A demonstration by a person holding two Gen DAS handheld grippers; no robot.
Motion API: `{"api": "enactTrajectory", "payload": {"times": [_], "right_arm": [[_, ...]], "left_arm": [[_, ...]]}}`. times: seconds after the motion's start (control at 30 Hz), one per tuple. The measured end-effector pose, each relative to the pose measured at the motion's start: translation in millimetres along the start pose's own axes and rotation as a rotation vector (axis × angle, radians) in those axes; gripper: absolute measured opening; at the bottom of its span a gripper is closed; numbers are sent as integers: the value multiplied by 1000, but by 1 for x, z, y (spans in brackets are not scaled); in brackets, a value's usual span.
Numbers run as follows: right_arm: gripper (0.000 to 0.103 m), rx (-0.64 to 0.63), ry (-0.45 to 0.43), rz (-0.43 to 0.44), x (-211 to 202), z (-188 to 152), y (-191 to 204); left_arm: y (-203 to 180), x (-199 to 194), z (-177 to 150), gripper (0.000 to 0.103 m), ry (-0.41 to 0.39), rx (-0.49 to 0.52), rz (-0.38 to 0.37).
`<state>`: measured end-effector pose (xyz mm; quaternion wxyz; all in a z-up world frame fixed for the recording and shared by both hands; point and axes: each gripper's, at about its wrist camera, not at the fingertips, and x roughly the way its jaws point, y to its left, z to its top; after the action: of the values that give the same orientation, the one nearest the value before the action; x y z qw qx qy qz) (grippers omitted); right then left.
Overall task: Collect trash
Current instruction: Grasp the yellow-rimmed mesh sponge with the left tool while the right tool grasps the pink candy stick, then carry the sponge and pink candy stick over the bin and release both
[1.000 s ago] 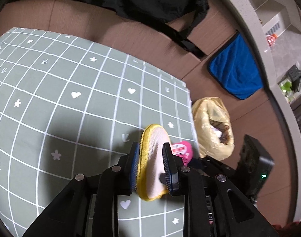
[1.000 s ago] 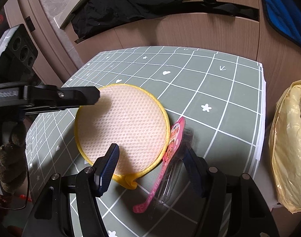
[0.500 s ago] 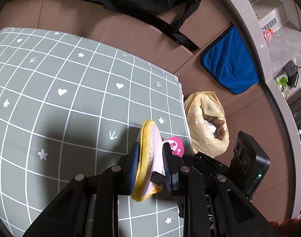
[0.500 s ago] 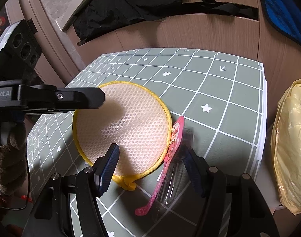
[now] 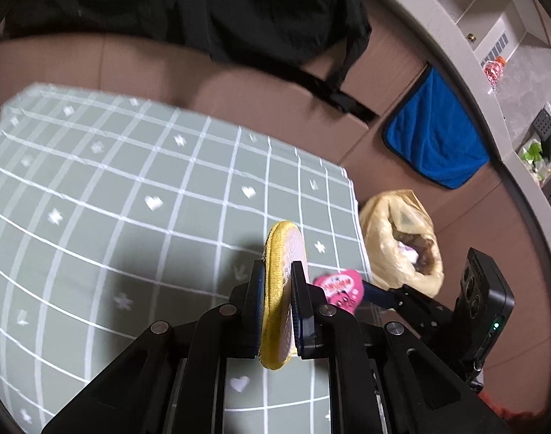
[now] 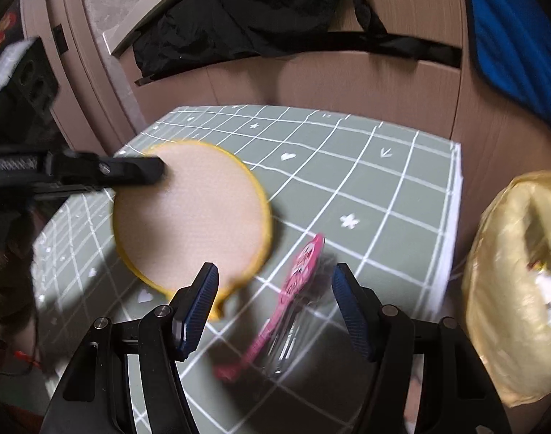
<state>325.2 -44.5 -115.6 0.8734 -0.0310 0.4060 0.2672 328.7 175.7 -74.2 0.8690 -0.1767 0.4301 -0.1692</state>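
My left gripper (image 5: 278, 271) is shut on a round yellow-rimmed mesh pad (image 5: 281, 289), held on edge above the green grid mat (image 5: 131, 217). In the right wrist view the pad (image 6: 192, 213) hangs lifted over the mat (image 6: 384, 195), with the left gripper's finger on its left rim. My right gripper (image 6: 275, 282) is open and empty, its jaws either side of a pink and clear plastic package (image 6: 293, 289) lying on the mat. The package also shows in the left wrist view (image 5: 338, 284). A yellow trash bag (image 6: 514, 282) stands open just right of the mat.
A blue cloth (image 5: 434, 133) and a black garment (image 5: 203, 11) lie on the brown surface (image 5: 275, 108) beyond the mat. The yellow bag (image 5: 402, 238) holds some waste. A grey ledge (image 5: 438, 11) runs behind.
My left gripper has lifted the mesh pad higher off the mat. The right gripper has come closer over the pink package, still open.
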Motion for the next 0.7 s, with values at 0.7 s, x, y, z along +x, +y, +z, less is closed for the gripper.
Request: {"api": "enactTrajectory", "payload": {"times": [0.7], "right_arm": [[49,-60,82,-114,17,6,-11]], "left_arm": [[7,-43,-16,14,-216,48,207]]}}
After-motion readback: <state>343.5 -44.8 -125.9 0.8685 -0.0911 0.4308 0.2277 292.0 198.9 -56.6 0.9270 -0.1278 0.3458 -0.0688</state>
